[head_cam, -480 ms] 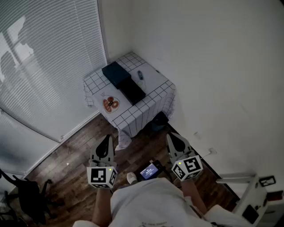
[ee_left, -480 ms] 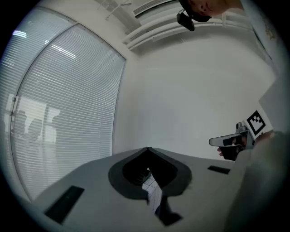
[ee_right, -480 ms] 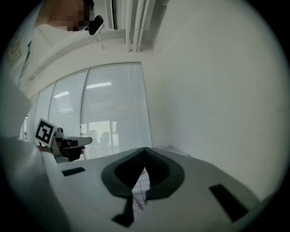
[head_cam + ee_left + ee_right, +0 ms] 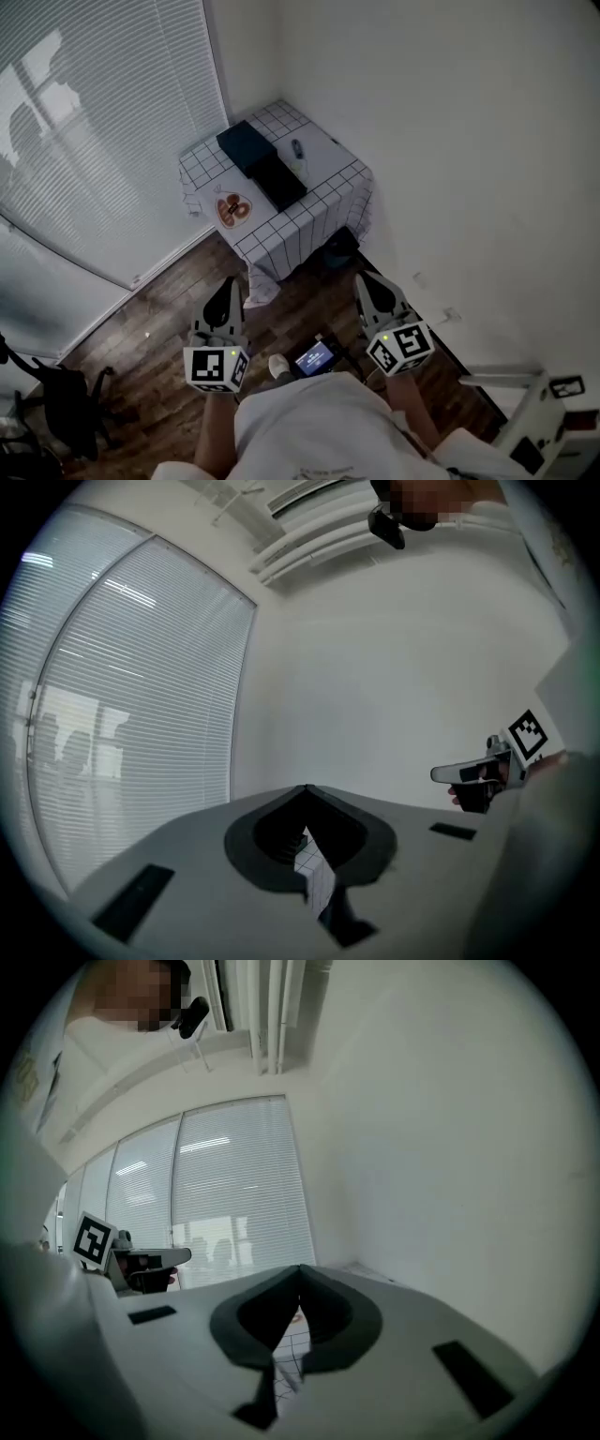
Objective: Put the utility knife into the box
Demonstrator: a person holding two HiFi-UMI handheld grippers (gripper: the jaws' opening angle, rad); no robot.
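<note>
Small table (image 4: 330, 186) under a white, grid-lined cloth, pushed into the corner between the slatted blinds (image 4: 94, 141) and a plain white wall.

On the cloth: the utility knife (image 4: 297, 148), a small bluish thing, lies by itself on the wall side of the top, just beside the boxes and outside both of them. The dark blue box (image 4: 246, 145) sits toward the back corner. The black box (image 4: 278, 181) sits in front of it, the two edge to edge. From this far off I cannot tell whether either one is open. A small plate (image 4: 221, 210) with something reddish-brown on it sits near the front edge on the blinds side.

The person stands on the wood floor (image 4: 159, 328), well back from the table, with both tools held out level toward it.

Left gripper (image 4: 229, 283): jaws pressed together at the tips, nothing between them. Only the checked cloth shows through the gap behind the tips.

Right gripper (image 4: 364, 279): the same, tips together and empty.

Both are well apart from the knife.

Below the grippers, near the person's feet, there is a small device with a lit screen (image 4: 314, 357). A dark bundle (image 4: 337, 248) sits under the table's wall-side corner.
</note>
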